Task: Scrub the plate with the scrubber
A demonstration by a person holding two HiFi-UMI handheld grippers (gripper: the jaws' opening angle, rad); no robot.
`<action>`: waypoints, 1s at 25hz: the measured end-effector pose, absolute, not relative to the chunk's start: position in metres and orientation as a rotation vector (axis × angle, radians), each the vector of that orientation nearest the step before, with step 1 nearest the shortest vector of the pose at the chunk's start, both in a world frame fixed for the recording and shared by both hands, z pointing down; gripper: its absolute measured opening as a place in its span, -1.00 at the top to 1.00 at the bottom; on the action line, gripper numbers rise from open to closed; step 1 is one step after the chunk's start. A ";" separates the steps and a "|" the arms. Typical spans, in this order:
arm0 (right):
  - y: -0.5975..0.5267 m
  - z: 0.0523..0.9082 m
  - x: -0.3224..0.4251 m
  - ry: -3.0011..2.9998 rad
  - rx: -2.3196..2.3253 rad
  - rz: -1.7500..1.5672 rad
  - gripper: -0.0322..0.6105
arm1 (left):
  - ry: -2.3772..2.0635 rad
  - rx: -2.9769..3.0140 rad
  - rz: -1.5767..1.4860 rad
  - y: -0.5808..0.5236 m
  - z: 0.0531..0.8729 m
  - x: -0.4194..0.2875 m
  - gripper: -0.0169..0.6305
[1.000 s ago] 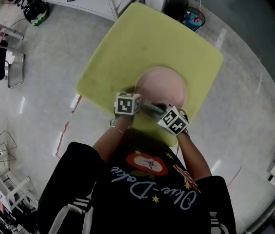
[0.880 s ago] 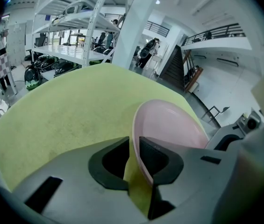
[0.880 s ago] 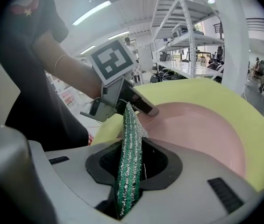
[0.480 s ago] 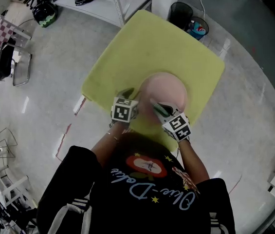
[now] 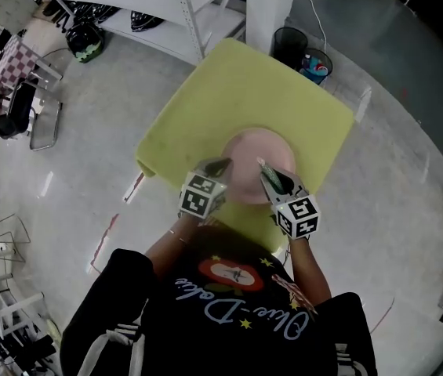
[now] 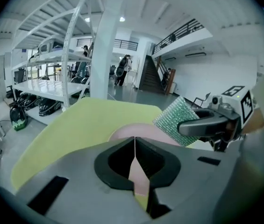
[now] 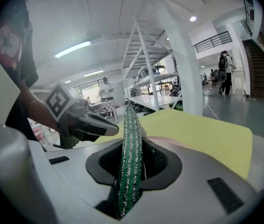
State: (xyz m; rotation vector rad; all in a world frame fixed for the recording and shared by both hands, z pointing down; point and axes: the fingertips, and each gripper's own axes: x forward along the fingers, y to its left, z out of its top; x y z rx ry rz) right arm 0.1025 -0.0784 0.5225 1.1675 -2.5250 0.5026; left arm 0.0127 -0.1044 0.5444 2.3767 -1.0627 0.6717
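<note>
I'm clenching the scrubber (image 7: 131, 143) in my right gripper (image 5: 266, 172) jaws, seemingly hovering above the plate (image 5: 252, 151) to scrub it; my left gripper (image 5: 221, 164) jaws have just been closing, empty.

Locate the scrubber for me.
The scrubber is clamped in the right hand-held gripper, over the right side of the pink plate in the head view.
</note>
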 end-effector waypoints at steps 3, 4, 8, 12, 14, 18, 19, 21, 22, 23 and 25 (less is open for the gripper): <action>-0.073 0.499 0.117 -2.564 1.233 0.471 0.69 | -1.067 2.469 0.655 -0.096 0.517 0.029 0.93; -0.069 0.492 0.122 -2.577 1.249 0.463 0.69 | -1.071 2.491 0.652 -0.092 0.510 0.033 0.93; -0.055 0.476 0.133 -2.608 1.310 0.436 0.69 | -1.103 2.543 0.593 -0.081 0.490 0.043 0.93; -0.049 0.455 0.126 -2.629 1.347 0.391 0.69 | -1.126 2.578 0.505 -0.075 0.463 0.039 0.93; -0.049 0.443 0.125 -2.642 1.385 0.378 0.69 | -1.123 2.611 0.470 -0.074 0.451 0.039 0.93; -0.055 0.422 0.121 -2.666 1.460 0.331 0.69 | -1.126 2.653 0.408 -0.078 0.429 0.035 0.93; -0.056 0.417 0.117 -2.672 1.469 0.316 0.69 | -1.126 2.660 0.389 -0.079 0.423 0.032 0.93; -0.056 0.408 0.109 -2.681 1.482 0.289 0.69 | -1.129 2.670 0.352 -0.080 0.414 0.025 0.93; -0.056 0.405 0.105 -2.683 1.487 0.275 0.69 | -1.129 2.675 0.336 -0.080 0.411 0.022 0.93; -0.056 0.404 0.102 -2.681 1.490 0.261 0.69 | -1.129 2.679 0.323 -0.081 0.409 0.020 0.93; -0.054 0.400 0.097 -2.674 1.497 0.237 0.69 | -1.126 2.684 0.304 -0.080 0.406 0.016 0.93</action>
